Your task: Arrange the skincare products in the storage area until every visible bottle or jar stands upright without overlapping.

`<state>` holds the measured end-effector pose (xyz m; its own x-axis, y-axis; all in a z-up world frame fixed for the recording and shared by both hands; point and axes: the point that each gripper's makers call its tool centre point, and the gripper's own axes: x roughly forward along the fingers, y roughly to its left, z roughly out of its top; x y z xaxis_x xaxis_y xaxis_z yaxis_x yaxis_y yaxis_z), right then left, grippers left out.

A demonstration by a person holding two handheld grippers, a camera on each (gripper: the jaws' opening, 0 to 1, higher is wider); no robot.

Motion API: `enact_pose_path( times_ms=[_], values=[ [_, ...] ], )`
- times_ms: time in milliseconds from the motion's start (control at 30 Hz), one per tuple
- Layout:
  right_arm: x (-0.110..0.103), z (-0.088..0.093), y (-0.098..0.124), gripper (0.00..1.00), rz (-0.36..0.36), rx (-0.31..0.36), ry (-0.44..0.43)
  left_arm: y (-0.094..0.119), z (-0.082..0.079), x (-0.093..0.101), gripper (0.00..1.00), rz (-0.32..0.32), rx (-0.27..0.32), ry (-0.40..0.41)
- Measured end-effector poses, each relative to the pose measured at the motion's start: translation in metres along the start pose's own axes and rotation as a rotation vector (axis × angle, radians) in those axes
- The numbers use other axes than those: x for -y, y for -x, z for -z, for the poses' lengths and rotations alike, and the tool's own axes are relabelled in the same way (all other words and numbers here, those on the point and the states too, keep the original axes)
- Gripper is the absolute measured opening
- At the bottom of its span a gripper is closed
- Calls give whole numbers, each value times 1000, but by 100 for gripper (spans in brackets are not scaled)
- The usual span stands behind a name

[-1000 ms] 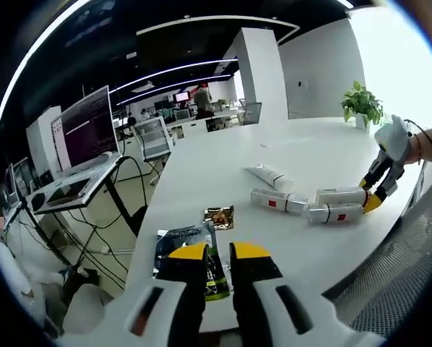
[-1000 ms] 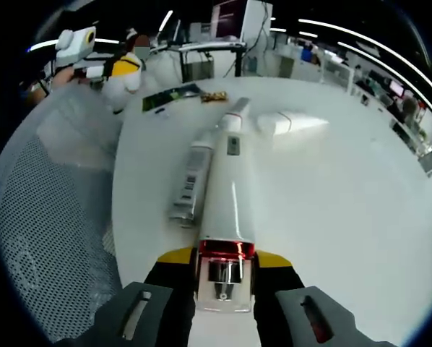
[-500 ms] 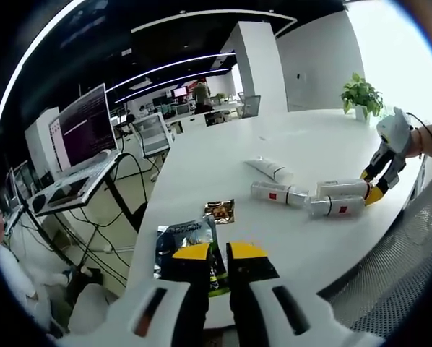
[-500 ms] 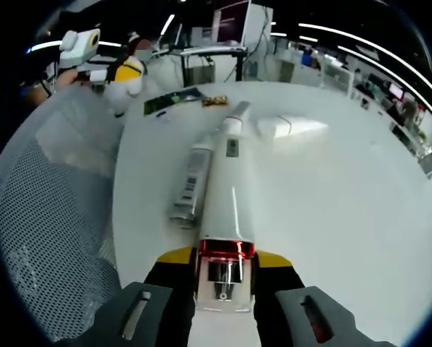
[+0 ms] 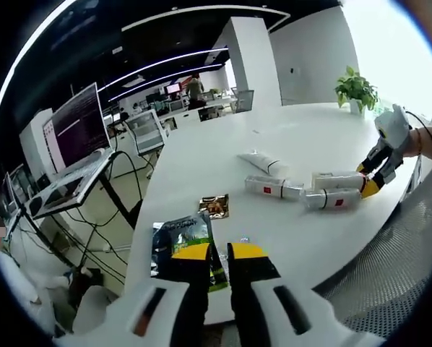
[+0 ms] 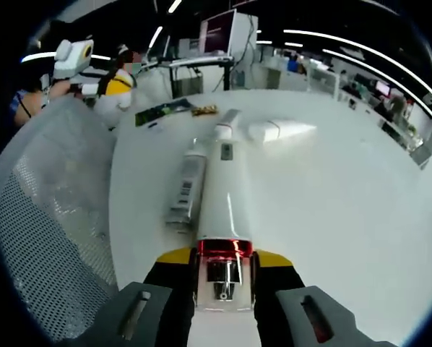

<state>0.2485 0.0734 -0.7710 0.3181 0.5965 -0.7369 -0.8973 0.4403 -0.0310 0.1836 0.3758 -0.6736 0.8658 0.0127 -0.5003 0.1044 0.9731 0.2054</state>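
Three white bottles and a white tube lie flat on the white table. My right gripper is shut on the silver-capped end of one white bottle with a red band, which points away along the tabletop. A second bottle lies right beside it on the left, and a third lies beyond, near the tube. In the left gripper view that cluster sits far right with the right gripper at its end. My left gripper hovers over the near table edge, jaws nearly touching, holding nothing.
A dark green sachet and a small gold sachet lie near the left gripper. A grey mesh chair stands against the table edge. A potted plant stands at the far end. Desks and monitors fill the room behind.
Both views have shifted slightly with the hands. The right gripper stays shut on the same bottle, and the other products have not moved.
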Motion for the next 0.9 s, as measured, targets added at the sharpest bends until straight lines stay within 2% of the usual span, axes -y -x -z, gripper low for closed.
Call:
enact_pose_path(
  times_ms=[100,200,267,333,400,467,533,567,600,633,733,767,800,900],
  values=[
    [0,0,0,26,-10,0,9,0,-2,4,8,21,9,-20],
    [-1,0,1,27,-20,30,37,-2,-11,9,11,53,11,30],
    [-1,3,3,27,-30,43,50,1,-16,11,15,47,15,35],
    [1,4,4,27,-39,54,73,4,-22,18,14,24,-1,38],
    [2,4,5,28,-39,64,84,5,-30,29,13,14,-1,25],
    [5,6,6,28,-37,77,85,1,-39,42,14,18,-25,14],
    [9,5,5,28,-38,119,10,-3,-56,63,14,38,-4,-22],
    [12,2,6,29,-42,161,64,-6,-66,75,14,66,37,-45],
    [13,3,7,29,-49,169,53,-12,-79,97,14,126,95,-77],
    [13,2,4,29,-52,169,58,-16,-84,109,17,161,117,-96],
    [12,0,3,29,-57,145,66,-33,-86,146,23,304,97,-128],
    [12,0,3,29,-61,139,70,-35,-86,150,23,325,96,-137],
    [12,0,3,29,-62,136,71,-43,-86,160,23,386,98,-158],
    [11,0,2,29,-55,124,62,-62,-81,167,22,452,68,-207]
  ],
)
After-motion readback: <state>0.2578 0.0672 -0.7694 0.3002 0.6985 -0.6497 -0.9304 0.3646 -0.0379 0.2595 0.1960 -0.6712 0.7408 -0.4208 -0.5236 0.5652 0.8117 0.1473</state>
